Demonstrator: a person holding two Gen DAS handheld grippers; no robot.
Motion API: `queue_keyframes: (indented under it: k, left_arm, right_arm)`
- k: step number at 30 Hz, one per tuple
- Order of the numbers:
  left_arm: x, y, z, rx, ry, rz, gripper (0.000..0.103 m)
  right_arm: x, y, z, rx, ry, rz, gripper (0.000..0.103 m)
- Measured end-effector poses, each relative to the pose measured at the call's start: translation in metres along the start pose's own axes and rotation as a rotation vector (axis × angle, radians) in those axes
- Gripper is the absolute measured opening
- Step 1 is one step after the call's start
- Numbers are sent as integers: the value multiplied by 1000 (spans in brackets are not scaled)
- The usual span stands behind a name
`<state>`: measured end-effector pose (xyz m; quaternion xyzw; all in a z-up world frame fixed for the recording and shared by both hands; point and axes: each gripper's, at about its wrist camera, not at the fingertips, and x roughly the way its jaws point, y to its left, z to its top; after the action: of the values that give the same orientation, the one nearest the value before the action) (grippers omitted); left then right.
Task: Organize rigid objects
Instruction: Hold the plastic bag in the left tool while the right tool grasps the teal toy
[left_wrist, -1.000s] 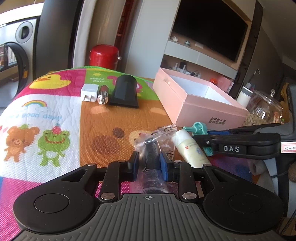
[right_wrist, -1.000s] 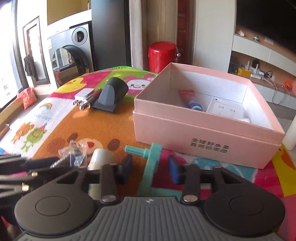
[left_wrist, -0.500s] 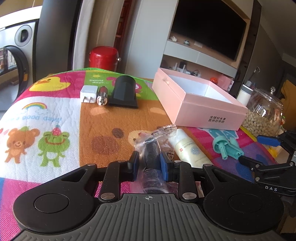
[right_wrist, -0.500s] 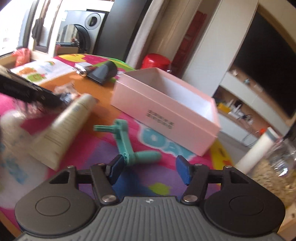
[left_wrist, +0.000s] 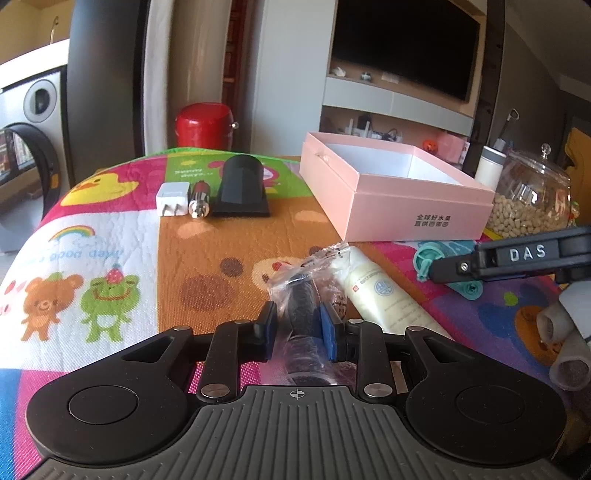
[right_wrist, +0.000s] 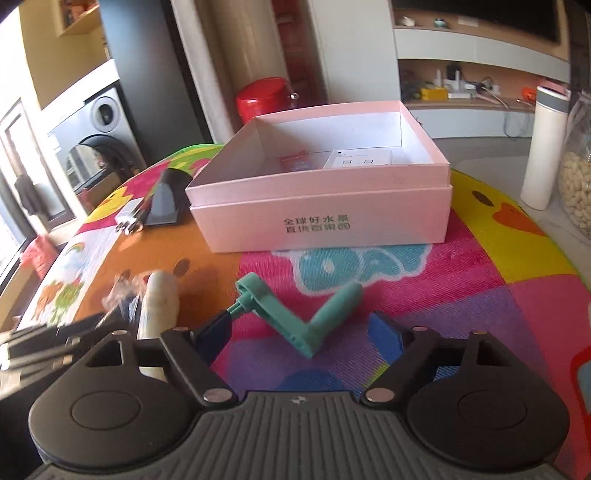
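— Where does the left wrist view sit?
— Low over the worktop (left_wrist: 221, 236), close behind its own fingers (left_wrist: 266, 326), facing the far wall.
— And the right one?
— Low too, further right, aimed straight at the pink box (right_wrist: 321, 218) from near.
— What do they share?
— The box, the teal crank (right_wrist: 299, 314), the cream tube (left_wrist: 384, 299), the red bin (left_wrist: 205, 125).

Warm sunlight, fisheye-bent edges, left-side blur
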<state>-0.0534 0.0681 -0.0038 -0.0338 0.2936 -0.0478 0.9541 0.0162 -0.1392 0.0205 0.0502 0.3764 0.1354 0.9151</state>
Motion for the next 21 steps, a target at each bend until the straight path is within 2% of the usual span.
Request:
queue_keyframes:
  k: [4,8,12,16,21]
  left_arm:
    - [1,-3,1,21,6,14,30]
    - [1,-6,2,49,24,19,30]
    - [-1,0,7,-17,74,-32,29]
    - [0,8,16,-102,168,-120,29]
    - [6,16,26,-153,251,-151,29]
  right_arm:
    - [13,5,11,70,24,-16,93]
    - [24,13,16,83,23,-50,95]
    - [26,24,10,-55,32,-63,94]
    - [14,19,-3,-165,18,-46,89]
    - [-8,6,-23,-297,-45,-103,88]
